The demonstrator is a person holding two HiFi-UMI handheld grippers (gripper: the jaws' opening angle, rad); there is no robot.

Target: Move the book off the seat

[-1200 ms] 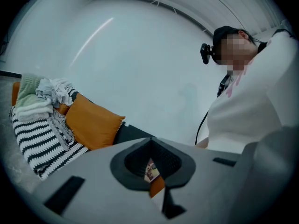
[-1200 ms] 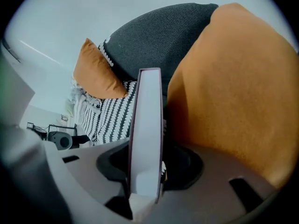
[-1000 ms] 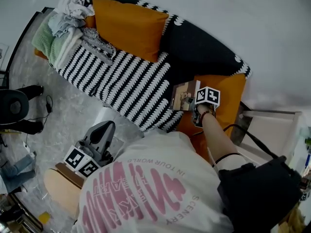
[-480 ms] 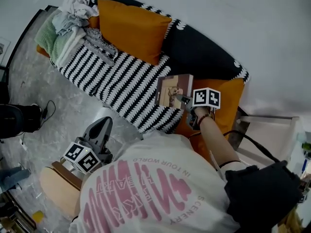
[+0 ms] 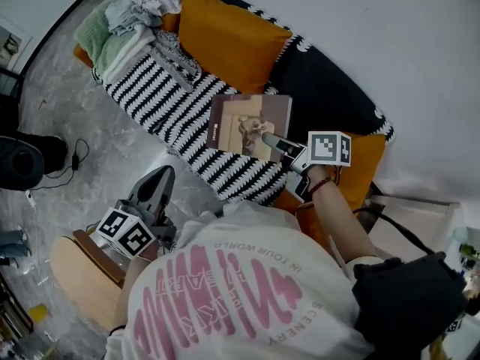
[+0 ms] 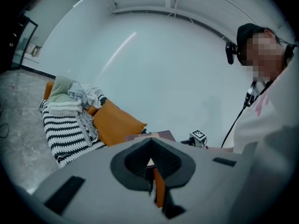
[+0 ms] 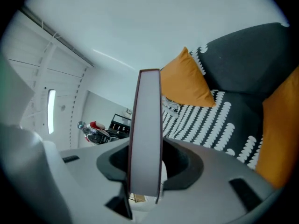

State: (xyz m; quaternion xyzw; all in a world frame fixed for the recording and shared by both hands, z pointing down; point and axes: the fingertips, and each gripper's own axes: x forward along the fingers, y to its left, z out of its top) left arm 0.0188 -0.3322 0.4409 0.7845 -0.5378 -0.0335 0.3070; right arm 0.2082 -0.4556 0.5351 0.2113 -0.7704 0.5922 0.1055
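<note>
Book (image 5: 240, 122): one (cover up), long axis left-right.
Orange cushions (image 5: 232, 42): two.
Right gripper (image 5: 270, 141): fingers clamping book.
Left gripper (image 5: 161, 180): fingers closed.

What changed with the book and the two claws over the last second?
The right claw, still shut on the book, lifted it away from the orange seat cushion and carried it left in the head view, over the striped throw. The left claw stayed low at the person's side, empty. The orange pillow and clothes pile lie as before.
</note>
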